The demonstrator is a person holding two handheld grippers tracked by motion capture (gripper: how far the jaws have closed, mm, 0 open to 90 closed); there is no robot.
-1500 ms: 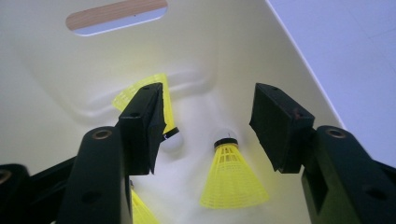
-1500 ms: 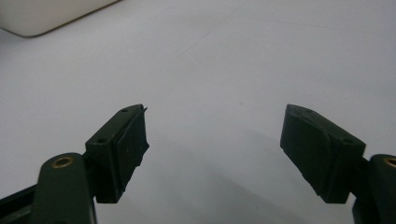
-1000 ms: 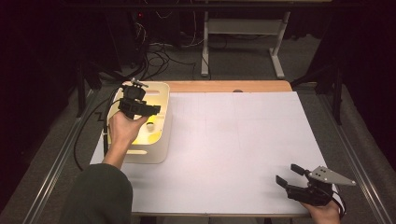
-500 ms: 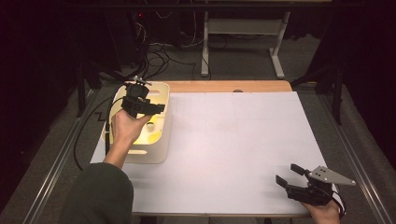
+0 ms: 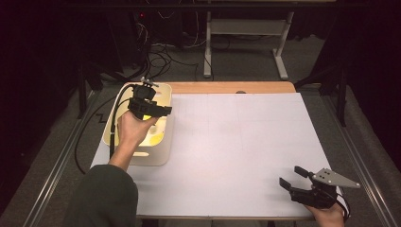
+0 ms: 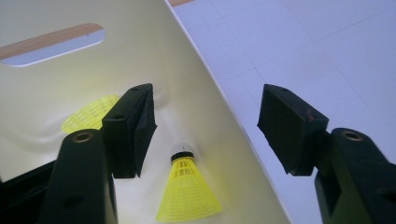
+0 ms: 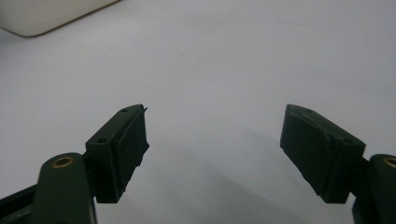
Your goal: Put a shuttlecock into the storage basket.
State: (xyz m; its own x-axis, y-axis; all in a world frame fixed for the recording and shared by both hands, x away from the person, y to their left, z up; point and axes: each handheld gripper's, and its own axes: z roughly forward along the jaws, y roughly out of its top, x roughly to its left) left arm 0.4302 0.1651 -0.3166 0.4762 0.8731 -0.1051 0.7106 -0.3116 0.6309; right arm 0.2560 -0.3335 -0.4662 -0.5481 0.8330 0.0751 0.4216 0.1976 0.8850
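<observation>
Yellow mesh skirt and rounded cork mark the shuttlecock [image 6: 187, 189] lying in the smooth cream bin [image 6: 196, 84], below and between the left gripper's [image 6: 205, 133] fingers, which have just been opening and stand released, nothing between them. The drop looks done; withdrawing seems next. The right gripper [image 7: 215, 149] stands released over the matte white worktop [image 7: 224, 56].

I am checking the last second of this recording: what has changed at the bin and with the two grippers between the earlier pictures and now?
The left gripper, over the cream bin, has just been opening its jaws a little further; nothing is between them. Two yellow shuttlecocks lie in the bin below. The hand has barely shifted. The right gripper stays open at the table's near right corner.
</observation>
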